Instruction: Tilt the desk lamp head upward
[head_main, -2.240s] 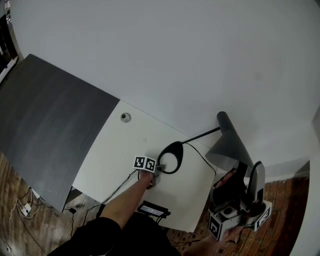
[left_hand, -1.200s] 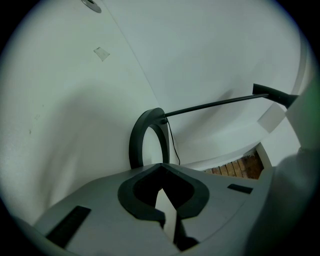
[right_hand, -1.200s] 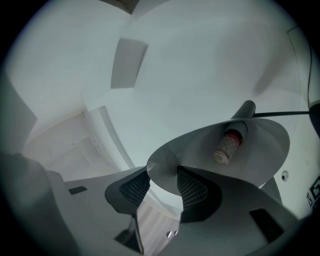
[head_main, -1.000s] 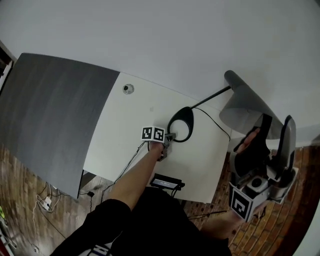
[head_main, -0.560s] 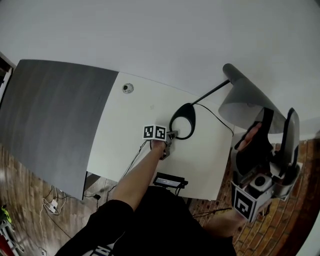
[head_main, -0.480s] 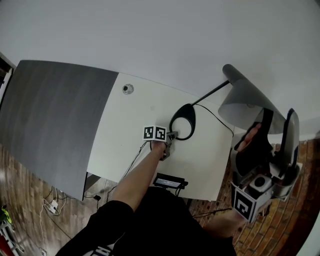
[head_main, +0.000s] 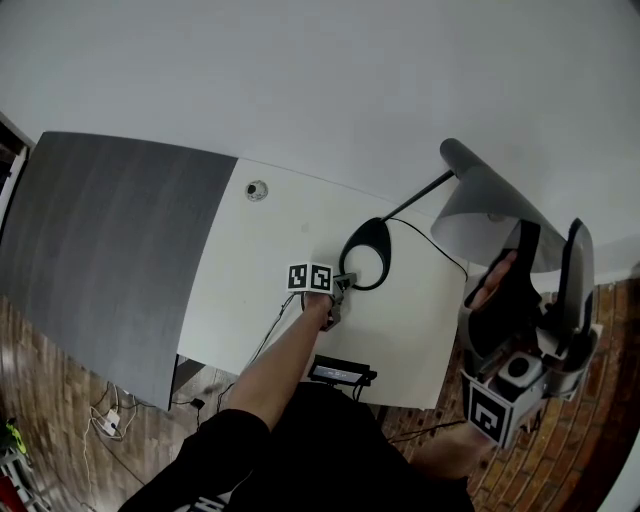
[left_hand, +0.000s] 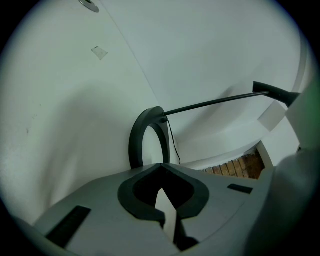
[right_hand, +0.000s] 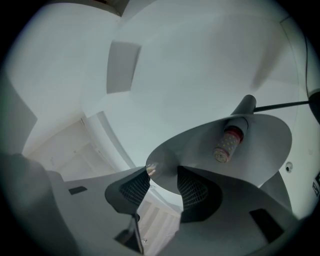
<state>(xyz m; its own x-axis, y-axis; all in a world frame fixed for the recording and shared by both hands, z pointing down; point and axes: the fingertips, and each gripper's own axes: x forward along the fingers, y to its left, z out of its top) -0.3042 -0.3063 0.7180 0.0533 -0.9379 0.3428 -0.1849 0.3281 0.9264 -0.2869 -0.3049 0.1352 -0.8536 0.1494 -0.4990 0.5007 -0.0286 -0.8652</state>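
Head view: lamp sits at the right end of the white desk (head_main: 250, 270), with ring base (head_main: 344, 258) flat on the top and a thin arm (head_main: 415, 203) rising to the shade (head_main: 480, 205), which hangs past the desk's right edge. Left gripper (head_main: 343, 283) is down on the desk with its tip at the ring's near edge. Right gripper (head_main: 545, 235) comes up from below the shade, fingers well apart either side of the lower rim. Left gripper view: left gripper (left_hand: 161, 166) jaws fully together with nothing between them, base (left_hand: 136, 145) just ahead, arm (left_hand: 215, 103) running off to the right. Right gripper view: looking up into the shade (right_hand: 250, 135), bulb (right_hand: 226, 145) visible inside. The right gripper (right_hand: 164, 175) is wide, the rim lies across the gap against the left pad, and nothing is pinched.
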